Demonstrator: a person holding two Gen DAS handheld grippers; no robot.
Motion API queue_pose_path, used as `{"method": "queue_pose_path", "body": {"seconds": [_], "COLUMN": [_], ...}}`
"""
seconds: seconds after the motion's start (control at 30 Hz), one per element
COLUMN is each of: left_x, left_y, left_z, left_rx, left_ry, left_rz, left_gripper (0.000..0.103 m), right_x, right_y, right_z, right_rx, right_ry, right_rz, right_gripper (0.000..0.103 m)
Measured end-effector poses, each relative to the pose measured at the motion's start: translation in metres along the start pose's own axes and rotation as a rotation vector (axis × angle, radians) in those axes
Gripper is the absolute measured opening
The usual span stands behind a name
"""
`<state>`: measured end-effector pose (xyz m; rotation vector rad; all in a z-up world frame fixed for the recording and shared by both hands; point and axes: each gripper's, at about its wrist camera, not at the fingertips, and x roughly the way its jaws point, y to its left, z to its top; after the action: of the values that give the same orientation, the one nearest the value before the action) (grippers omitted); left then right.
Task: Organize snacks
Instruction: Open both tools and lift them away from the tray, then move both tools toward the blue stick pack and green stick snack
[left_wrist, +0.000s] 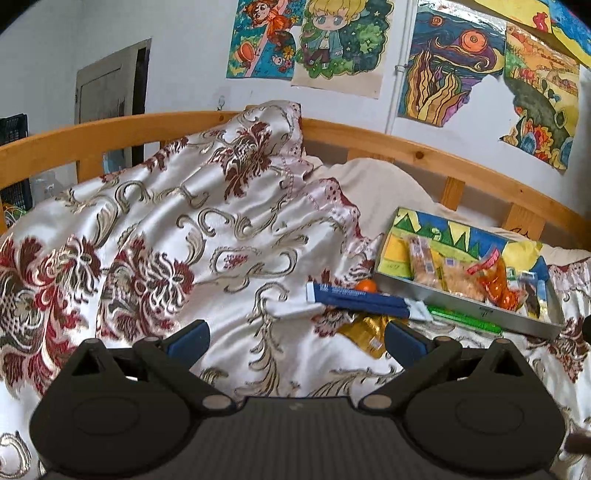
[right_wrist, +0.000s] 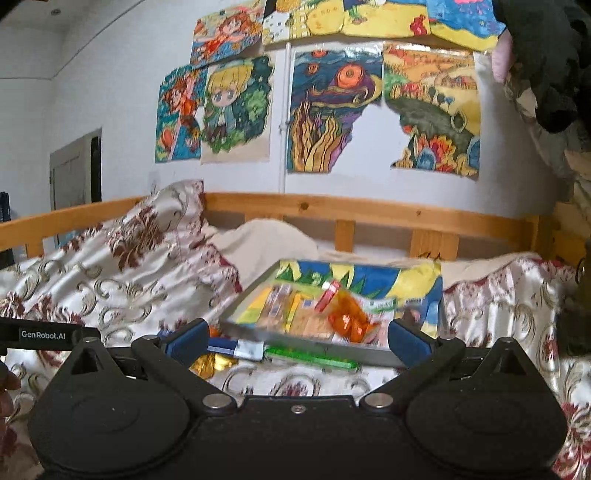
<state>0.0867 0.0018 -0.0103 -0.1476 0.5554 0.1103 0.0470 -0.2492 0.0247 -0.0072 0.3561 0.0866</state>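
I am working over a bed, and its satin bedspread (left_wrist: 221, 240) is the largest thing to reckon with: glossy, rumpled and soft, so I judge anything on it will slide or sink if I press down. It heaps high on the left of the left wrist view; the flatter ground is on the right.

There sits the tray (left_wrist: 517, 320), a shallow box with grey walls and a painted lining, just beside the wooden bed rail (left_wrist: 369, 134). It already holds several snacks, among them clear-wrapped biscuit packs (left_wrist: 424, 264) and an orange crinkly packet (left_wrist: 496, 282). Its near wall is a stiff edge I must lift over, not push against.

Outside the tray, along that near wall, lie the loose snacks. The blue-and-white stick pack (left_wrist: 364, 300) is long, light and probably fairly stiff; I would take it across its narrow middle. The green stick (left_wrist: 463, 320) lies touching or nearly touching the wall, so there is little room on that side. The gold foil packet (left_wrist: 367, 334) is thin, slick and crumpled; a raised fold looks the best hold. A small orange ball (left_wrist: 366, 286) behind the blue pack may roll.

The left gripper (left_wrist: 295, 341) hovers with its jaws wide apart and nothing between them. The right gripper (right_wrist: 297, 338) is likewise spread and empty, facing the tray, though that view is blurred. Open room for approach lies in front, over the flat bedspread.
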Motion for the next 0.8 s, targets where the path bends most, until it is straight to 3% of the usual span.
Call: {"method": "queue_pose_path", "body": {"seconds": [0.37,0.8], "left_x": [0.0,0.01], "left_y": [-0.003,0.002], "left_z": [-0.02,-0.019], "left_rx": [0.141,0.119], "left_ry": [-0.018,0.005], "left_rz": [-0.032,-0.019], "left_gripper": [0.102,0.102], "right_x": [0.017,0.034], "right_y": [0.009,0.007], "right_z": [-0.022,-0.03], "right_rx": [0.04,0.067], "right_ry": [0.141,0.219], "right_rz": [0.019,0.012], "right_gripper": [0.102,0.102]}}
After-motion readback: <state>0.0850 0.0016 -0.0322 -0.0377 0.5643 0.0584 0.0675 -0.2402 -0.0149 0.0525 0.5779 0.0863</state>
